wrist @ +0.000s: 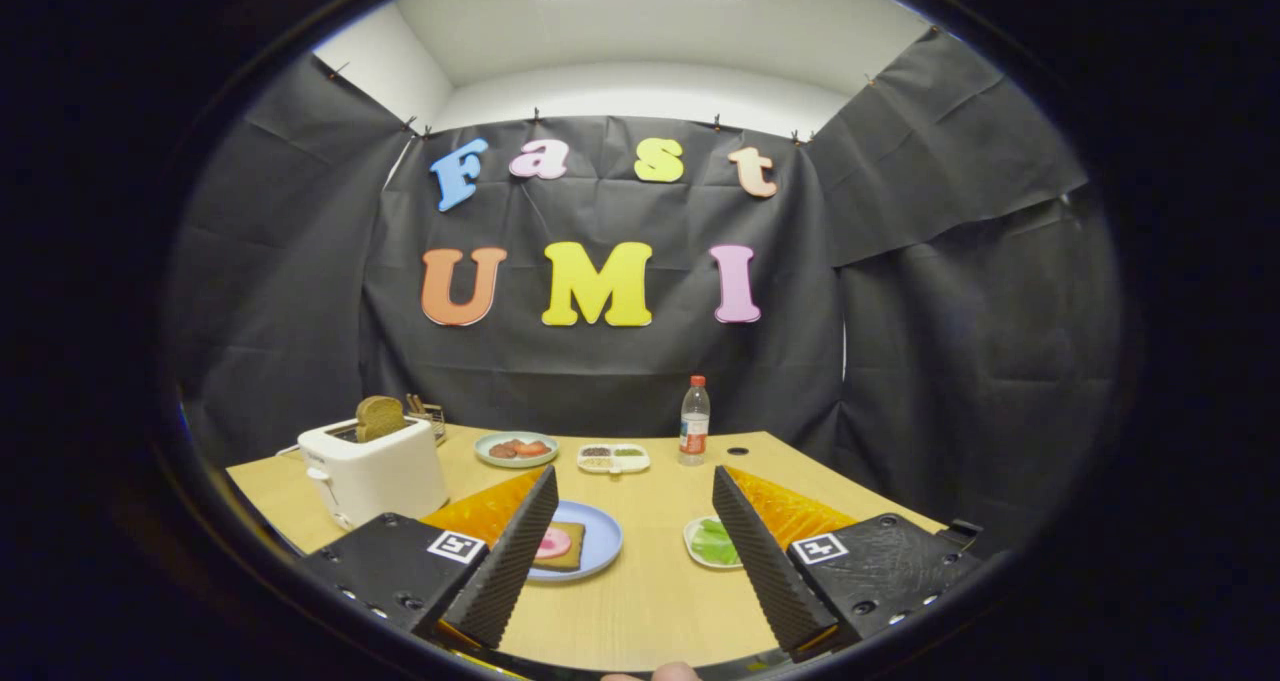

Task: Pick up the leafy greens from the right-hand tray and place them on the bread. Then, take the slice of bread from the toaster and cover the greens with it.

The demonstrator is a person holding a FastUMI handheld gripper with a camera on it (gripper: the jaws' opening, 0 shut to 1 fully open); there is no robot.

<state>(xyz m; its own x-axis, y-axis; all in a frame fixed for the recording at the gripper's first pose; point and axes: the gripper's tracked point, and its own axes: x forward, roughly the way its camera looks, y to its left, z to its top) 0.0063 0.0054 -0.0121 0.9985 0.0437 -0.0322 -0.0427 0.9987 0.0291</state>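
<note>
Gripper view: gripper (634,531) wide open, empty, above the table (650,601). Greens (715,541) lie on tray just inside right finger; bread (566,546) on plate by left finger. Step: approach greens. Next, I judge: swing right, descend.

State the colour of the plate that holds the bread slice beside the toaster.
Light blue plate, seen in the gripper view.
</note>
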